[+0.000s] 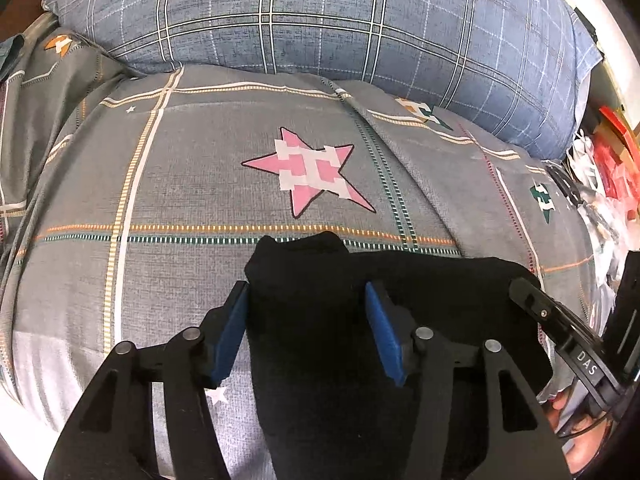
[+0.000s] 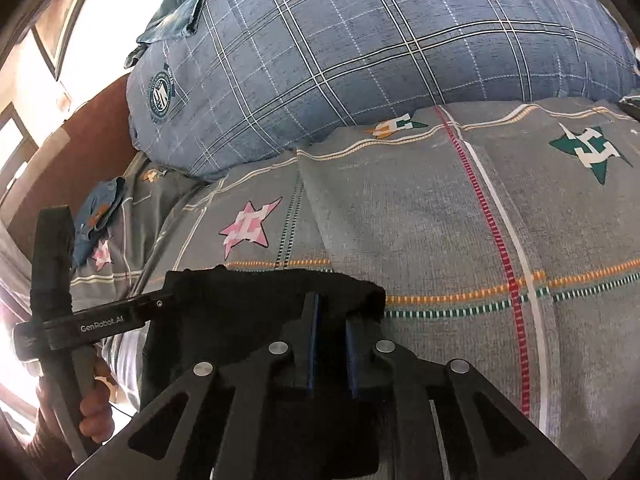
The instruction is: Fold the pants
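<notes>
The black pants [image 1: 420, 280] lie as a folded bundle on the grey patterned bed sheet [image 1: 180, 168]. My left gripper [image 1: 306, 300] points steeply down over the bundle's left part. A humped wad of black cloth fills the gap between its blue pads [image 1: 234, 332], so it is shut on the pants. In the right wrist view the pants [image 2: 240, 292] show a ragged right corner. My right gripper [image 2: 332, 320] has its pads nearly together with black cloth pinched between them. The left gripper's finger [image 2: 116, 318] and the hand holding it [image 2: 94, 404] show at the left.
A big blue plaid pillow [image 1: 320, 20] lies across the far side of the bed. A pink star print [image 1: 308, 172] marks the sheet just beyond the pants. Denim pieces [image 2: 98, 212] lie at the left. Red and white clutter [image 1: 612, 168] sits off the bed's right edge.
</notes>
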A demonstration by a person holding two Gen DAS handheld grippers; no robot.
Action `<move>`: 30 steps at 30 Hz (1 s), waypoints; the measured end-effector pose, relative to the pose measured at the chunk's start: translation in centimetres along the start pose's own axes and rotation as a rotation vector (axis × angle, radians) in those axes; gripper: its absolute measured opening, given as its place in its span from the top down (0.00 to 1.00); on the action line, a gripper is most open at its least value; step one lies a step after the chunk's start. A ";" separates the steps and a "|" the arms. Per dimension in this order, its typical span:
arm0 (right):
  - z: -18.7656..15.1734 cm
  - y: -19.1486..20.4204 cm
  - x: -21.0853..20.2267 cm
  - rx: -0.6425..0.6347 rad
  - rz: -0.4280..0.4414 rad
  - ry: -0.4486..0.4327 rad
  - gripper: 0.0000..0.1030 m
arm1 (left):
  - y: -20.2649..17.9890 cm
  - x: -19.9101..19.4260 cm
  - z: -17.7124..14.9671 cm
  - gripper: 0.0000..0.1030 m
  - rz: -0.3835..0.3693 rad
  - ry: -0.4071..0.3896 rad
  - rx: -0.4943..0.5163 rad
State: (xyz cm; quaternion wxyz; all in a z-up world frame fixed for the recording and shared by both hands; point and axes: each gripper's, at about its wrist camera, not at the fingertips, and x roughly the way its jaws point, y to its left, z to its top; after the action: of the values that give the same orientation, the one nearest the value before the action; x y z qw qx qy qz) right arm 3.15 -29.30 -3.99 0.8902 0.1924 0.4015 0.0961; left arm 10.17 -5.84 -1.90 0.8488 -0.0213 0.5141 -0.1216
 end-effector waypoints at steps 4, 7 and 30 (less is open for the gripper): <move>-0.2 -0.3 -0.7 0.039 0.011 0.008 0.86 | 0.0 -0.3 0.0 0.44 0.007 0.012 -0.004; -0.7 -0.7 -1.3 0.089 0.038 0.031 0.84 | 0.4 -1.0 -0.4 0.44 -0.002 0.046 -0.021; -3.3 -1.6 -4.3 0.121 0.102 0.000 0.77 | 2.8 -2.9 -4.8 0.37 -0.120 0.039 -0.033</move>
State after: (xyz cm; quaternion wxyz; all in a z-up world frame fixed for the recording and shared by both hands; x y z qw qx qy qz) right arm -2.11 -31.26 -3.73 0.8710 0.2662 0.3961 0.1170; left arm 5.19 -2.07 -2.08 0.8293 -0.0638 0.5303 -0.1640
